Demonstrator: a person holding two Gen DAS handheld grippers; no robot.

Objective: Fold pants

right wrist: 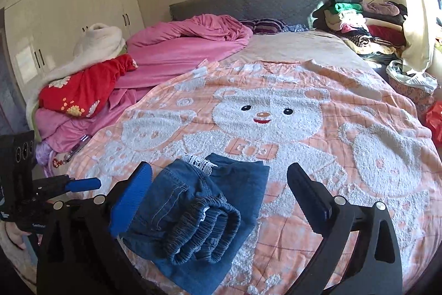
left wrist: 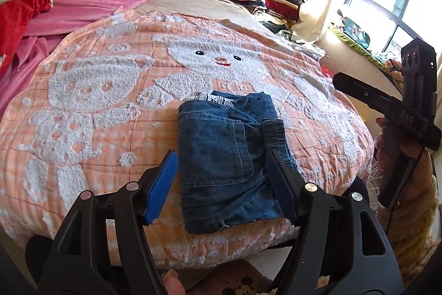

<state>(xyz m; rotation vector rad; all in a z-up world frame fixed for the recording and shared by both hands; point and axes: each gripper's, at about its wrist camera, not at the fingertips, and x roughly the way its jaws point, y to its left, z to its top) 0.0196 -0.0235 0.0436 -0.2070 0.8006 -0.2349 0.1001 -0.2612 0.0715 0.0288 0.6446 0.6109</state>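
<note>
Denim pants (left wrist: 229, 165) lie folded into a compact rectangle on the bed, near its foot edge and roughly midway across, on top of the peach bear-pattern quilt (left wrist: 96, 129). The elastic waistband (right wrist: 204, 228) sits stacked in ridges on the side toward the right wrist camera, a back pocket faces up, and a strip of white lace trim (left wrist: 218, 98) peeks out at the far end of the bundle.

Left tool (left wrist: 223, 184) hangs just above the near part of the pants with its jaws spread wide and nothing between them; its blue pad (left wrist: 163, 187) stands to one side of the bundle and the black finger to the other. Right tool (right wrist: 221, 201) is likewise wide apart and holding nothing, above the waistband end.

Judging by the tidy shape, the folding looks essentially done, and this seems to be the release or final check. Any next move would call only for smoothing the loose waistband ridges or squaring the raw corner near the foot edge, without dragging the layers apart.

Readable writing is sparse: the letters "DAS" show on the body of the right tool in the left wrist view, and "GOD"-like block letters sit on the bear's chest patch (right wrist: 252, 149), too fuzzy to confirm. Pink bedding (right wrist: 187, 43) is heaped toward the head of the bed, and a clothes pile (right wrist: 356, 18) sits at the far corner.
</note>
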